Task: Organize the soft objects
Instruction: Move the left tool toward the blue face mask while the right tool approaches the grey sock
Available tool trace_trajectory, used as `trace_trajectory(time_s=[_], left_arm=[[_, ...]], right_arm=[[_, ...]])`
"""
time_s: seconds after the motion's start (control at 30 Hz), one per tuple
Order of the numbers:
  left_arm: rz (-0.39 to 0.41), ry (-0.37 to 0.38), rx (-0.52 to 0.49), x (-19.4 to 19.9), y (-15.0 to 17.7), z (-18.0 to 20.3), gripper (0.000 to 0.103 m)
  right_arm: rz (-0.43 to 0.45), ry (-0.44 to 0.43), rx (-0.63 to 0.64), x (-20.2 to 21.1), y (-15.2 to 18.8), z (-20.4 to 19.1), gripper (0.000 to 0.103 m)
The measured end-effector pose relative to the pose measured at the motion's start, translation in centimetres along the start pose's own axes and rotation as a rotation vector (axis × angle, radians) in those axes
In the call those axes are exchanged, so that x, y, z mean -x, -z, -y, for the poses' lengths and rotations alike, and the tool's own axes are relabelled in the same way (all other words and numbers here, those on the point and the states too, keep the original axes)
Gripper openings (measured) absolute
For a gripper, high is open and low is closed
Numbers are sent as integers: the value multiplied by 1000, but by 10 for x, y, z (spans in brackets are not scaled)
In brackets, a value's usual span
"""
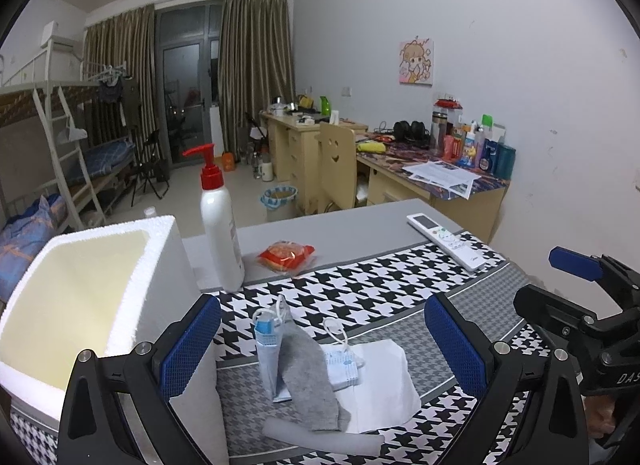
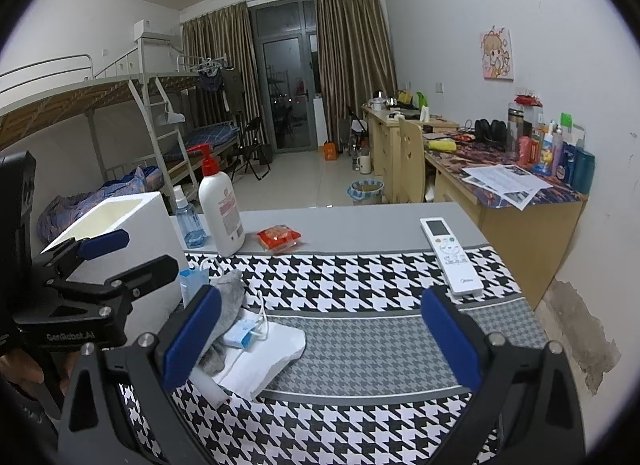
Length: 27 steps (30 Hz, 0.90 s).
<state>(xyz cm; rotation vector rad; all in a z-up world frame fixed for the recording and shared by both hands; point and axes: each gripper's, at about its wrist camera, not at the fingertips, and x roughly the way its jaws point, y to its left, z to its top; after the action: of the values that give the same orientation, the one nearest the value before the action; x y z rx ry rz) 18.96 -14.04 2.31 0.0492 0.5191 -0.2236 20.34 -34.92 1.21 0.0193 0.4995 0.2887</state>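
Note:
A grey sock (image 1: 310, 381) lies over a white folded cloth (image 1: 380, 389) on the houndstooth tablecloth, with a face mask (image 1: 267, 353) propped upright beside it and a packaged mask (image 1: 344, 367) under the sock's edge. My left gripper (image 1: 324, 345) is open, its blue pads on either side of this pile, a little above it. My right gripper (image 2: 320, 341) is open too, to the right of the pile; the sock (image 2: 226, 305) and white cloth (image 2: 264, 353) sit by its left finger. A white foam box (image 1: 84, 297) stands open at the left.
A white pump bottle (image 1: 219, 225) with a red top, a red snack packet (image 1: 286, 256) and a white remote (image 1: 448, 241) rest on the far part of the table. A blue spray bottle (image 2: 188, 221) stands behind the foam box (image 2: 120, 233). A wall runs along the right.

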Motion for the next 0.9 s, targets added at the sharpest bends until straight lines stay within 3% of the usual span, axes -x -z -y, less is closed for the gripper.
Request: trace_trajectory(time_s=[0.2, 0.4, 0.9], left_arm=[[12, -32, -37, -3, 6, 6, 102], [35, 9, -72, 0, 5, 19, 102], [-47, 22, -62, -33, 14, 20, 102]], right_arm=[[-19, -10, -14, -7, 4, 5, 101], [-21, -17, -21, -9, 4, 8, 101], [-44, -18, -49, -13, 10, 19, 101]])
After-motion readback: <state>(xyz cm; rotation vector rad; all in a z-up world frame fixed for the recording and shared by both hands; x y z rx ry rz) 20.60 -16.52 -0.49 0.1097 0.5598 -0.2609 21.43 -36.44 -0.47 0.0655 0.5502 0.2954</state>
